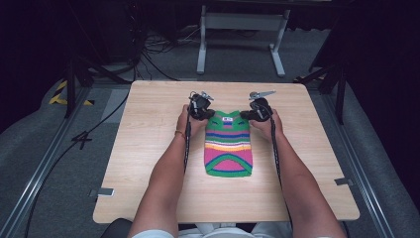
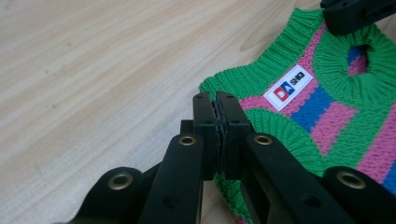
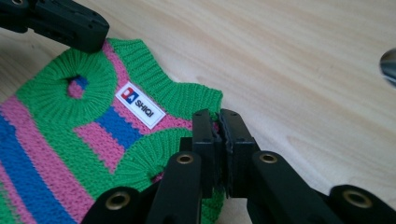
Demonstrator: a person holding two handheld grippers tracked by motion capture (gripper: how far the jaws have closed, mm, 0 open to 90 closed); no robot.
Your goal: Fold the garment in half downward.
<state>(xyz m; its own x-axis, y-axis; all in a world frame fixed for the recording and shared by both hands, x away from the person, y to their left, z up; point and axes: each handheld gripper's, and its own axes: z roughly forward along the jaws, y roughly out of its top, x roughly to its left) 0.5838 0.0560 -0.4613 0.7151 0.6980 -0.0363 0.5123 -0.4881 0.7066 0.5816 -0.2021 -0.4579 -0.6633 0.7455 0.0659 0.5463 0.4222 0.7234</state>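
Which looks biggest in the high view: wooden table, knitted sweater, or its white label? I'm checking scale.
1. Light wooden table
2. Green, pink and blue striped knitted sweater
3. White rectangular label, tiny at the sweater's neck

Two black claws are seen, the left claw (image 1: pixel 200 108) and the right claw (image 1: pixel 258 111), each built of jointed links set with brass-ringed holes. A black cable trails from each; a thin bracelet (image 1: pixel 179 133) is worn.

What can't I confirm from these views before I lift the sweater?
- Left tool: its shut jaws cover the sweater edge, so grip depth is hidden.
- Right tool: the same in the right gripper view.
- Label: too small to read in the high view.
- Sweater underside: hidden against the table.
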